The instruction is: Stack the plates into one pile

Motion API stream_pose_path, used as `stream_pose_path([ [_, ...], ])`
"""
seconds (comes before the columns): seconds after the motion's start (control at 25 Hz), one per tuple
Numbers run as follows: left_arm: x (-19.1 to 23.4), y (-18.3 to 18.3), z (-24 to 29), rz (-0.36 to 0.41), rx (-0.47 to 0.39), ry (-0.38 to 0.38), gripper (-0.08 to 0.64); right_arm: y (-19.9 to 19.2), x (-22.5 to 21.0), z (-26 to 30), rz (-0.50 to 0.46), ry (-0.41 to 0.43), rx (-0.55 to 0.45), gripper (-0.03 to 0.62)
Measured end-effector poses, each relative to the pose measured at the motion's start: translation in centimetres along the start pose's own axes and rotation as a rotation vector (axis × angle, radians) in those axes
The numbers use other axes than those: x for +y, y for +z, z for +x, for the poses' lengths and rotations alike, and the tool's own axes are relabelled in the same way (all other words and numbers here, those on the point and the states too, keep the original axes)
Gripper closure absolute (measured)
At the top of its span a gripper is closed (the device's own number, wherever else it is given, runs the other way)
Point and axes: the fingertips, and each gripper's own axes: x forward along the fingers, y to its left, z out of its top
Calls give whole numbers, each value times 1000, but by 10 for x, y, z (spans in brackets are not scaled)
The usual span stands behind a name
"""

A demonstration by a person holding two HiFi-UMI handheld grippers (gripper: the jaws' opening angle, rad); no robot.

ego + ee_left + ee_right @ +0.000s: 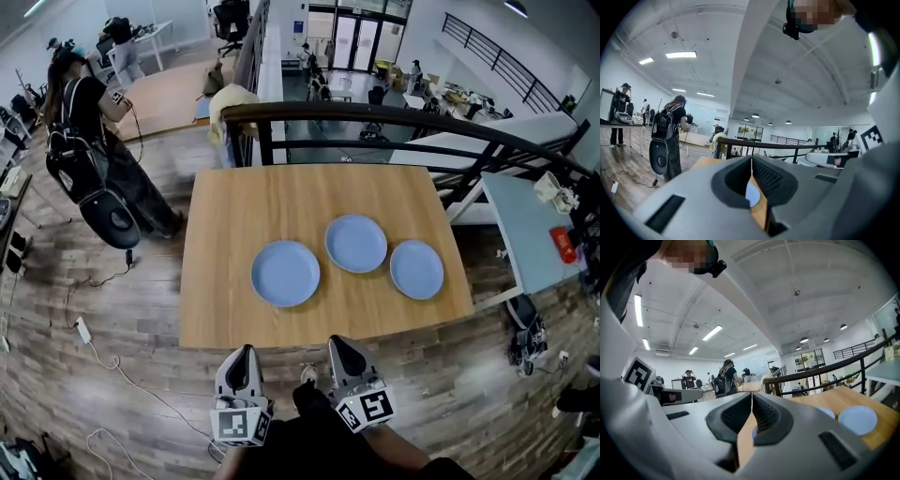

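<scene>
Blue and unstacked, 3 plates lie in a row on the wooden table (234,216): the left plate (285,273), the middle plate (356,243) a little farther back, and the right plate (416,269). Short of the table's near edge, the left tool (246,353) and right tool (339,343) hang side by side, each with jaws pressed together on nothing.
</scene>
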Motion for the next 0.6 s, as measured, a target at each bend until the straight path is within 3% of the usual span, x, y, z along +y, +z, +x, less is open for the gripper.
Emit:
stream_pose_path([
  [0.6,17,-16,69,9,80,53,535,-15,-57,52,36,-24,58,558],
])
